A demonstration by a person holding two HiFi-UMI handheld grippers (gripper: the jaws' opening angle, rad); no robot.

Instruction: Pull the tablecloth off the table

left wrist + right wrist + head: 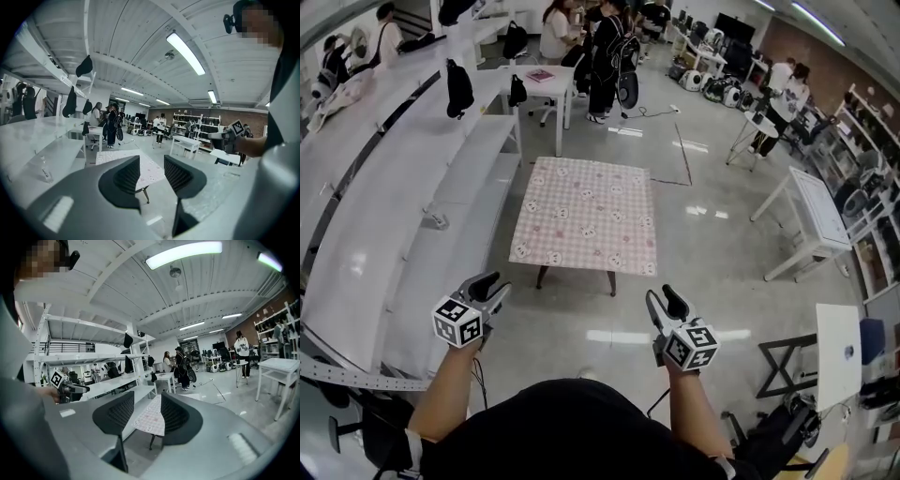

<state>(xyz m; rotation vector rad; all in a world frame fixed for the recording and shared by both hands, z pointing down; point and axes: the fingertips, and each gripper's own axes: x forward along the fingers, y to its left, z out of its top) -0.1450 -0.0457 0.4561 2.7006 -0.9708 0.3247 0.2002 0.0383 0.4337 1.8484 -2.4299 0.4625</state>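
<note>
Floor (572, 314) separates me from the bench (543, 276) at twelve o'clock; my left tool (497, 284) and right tool (661, 294) gape empty, readied for its tablecloth (586, 217).

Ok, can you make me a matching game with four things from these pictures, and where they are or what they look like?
Things:
1. tablecloth
2. left hand-held gripper
3. bag
4. side table

Descriptions:
A. black, hanging up at the left
B. white, standing at the right
C. pink checks, spread flat in the middle
D. jaws apart, nothing between them

Pairs: 1-C, 2-D, 3-A, 4-B
</note>
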